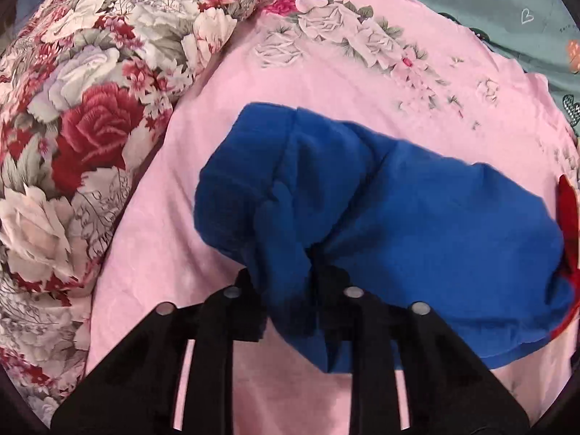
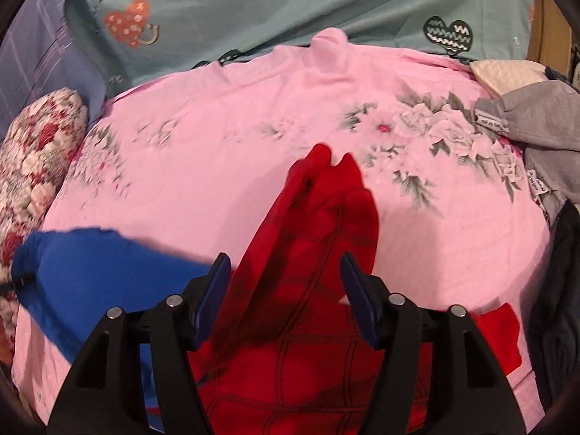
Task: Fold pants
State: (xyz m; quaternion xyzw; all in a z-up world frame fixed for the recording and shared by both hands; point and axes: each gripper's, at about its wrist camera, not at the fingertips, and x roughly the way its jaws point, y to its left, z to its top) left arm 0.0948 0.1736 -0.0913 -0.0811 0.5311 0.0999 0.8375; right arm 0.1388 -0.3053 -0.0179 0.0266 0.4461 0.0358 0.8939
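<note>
A pink bedsheet (image 2: 203, 166) printed with pale roses and grey-green leaves covers the bed. A rolled quilt (image 1: 83, 116) with big red and white roses lies along the bed's left edge, resting on the pink sheet. Beyond the far edge hangs a grey-green cloth (image 2: 224, 11) patterned with hearts, and a blue-violet checked fabric (image 2: 32, 58) shows at the far left corner. At the right edge sits a heap of grey clothing (image 2: 543, 119) with small labels, a cream quilted piece (image 2: 507, 72) just behind it.

Pants (image 1: 398, 210) on sheet (image 1: 326, 83); quilt (image 1: 90, 108) left of pants; grey garment (image 2: 536, 116) at sheet's right edge.
</note>
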